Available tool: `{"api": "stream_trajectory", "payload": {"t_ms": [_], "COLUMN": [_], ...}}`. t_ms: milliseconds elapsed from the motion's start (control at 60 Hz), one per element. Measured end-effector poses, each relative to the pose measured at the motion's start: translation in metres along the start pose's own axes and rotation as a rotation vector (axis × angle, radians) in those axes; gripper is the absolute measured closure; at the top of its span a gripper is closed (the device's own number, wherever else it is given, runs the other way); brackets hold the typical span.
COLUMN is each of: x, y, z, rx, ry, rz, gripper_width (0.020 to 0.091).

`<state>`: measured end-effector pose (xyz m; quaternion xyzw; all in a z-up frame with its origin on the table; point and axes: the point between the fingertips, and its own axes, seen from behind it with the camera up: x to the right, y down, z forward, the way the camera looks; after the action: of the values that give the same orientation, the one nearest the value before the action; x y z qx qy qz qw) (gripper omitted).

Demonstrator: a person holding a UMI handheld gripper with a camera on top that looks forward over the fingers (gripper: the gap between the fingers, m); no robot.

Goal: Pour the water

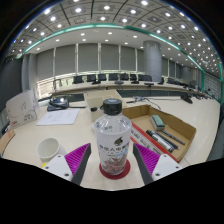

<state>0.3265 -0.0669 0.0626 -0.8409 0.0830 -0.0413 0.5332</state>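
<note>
White paper cup left of bottle, on pale tabletop, just beside left finger. Clear plastic water bottle, black cap, red-and-white label, upright between magenta pads of gripper; fingers close against both sides, apparently gripping it, though contact cannot be confirmed. Papers behind and left of bottle. Open cardboard box right of bottle, holding small items too unclear to name. Black office chairs far behind bottle, along long desks.
</note>
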Motion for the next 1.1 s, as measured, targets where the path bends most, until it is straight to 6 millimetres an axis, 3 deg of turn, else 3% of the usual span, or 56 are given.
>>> {"api": "stream_trajectory", "payload": {"t_ms": [100, 233, 467, 633, 783, 1100], "x": [0.002, -0.02, -0.089, -0.129, -0.151, -0.162], "y": [-0.003, -0.01, -0.029, -0.036, -0.035, -0.036], "z": [-0.027, -0.085, -0.215, -0.285, -0.319, -0.336], "rx": [-0.063, -0.155, -0.266, -0.269, -0.262, -0.245], "ry": [0.038, 0.068, 0.067, 0.059, 0.053, 0.055], "rz": [-0.001, 0.0, -0.008, -0.022, -0.02, -0.075], "gripper_width": [0.0244, 0.0247, 0.0245, 0.0245, 0.0245, 0.0244]}}
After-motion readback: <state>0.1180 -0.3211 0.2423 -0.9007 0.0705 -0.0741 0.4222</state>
